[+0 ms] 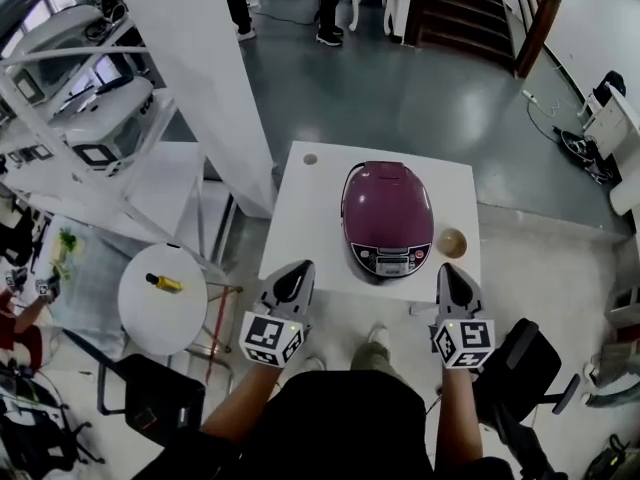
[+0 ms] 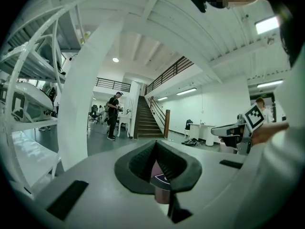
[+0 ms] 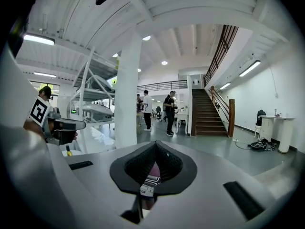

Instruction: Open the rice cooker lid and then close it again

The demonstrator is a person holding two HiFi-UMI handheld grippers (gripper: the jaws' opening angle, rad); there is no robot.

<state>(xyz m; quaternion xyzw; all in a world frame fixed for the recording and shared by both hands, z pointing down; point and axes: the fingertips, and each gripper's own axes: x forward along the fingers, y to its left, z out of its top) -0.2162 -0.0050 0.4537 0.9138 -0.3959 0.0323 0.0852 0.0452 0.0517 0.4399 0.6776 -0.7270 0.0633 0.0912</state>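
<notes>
A maroon rice cooker (image 1: 388, 216) stands on a white square table (image 1: 310, 218), its lid down and its control panel facing me. My left gripper (image 1: 296, 272) hovers at the table's near edge, left of the cooker, jaws shut and empty. My right gripper (image 1: 450, 272) hovers at the near edge on the cooker's right, also shut and empty. Neither touches the cooker. In the left gripper view the shut left gripper (image 2: 156, 162) shows a sliver of the cooker (image 2: 161, 179) below its tips. In the right gripper view the right gripper (image 3: 153, 165) shows the cooker's panel (image 3: 150, 176) the same way.
A small tan bowl (image 1: 452, 242) sits on the table right of the cooker. A round white side table (image 1: 140, 313) carries a yellow bottle (image 1: 165, 283) at left. A white pillar (image 1: 200, 78) and shelving stand at left, black chairs flank me, and people stand far back.
</notes>
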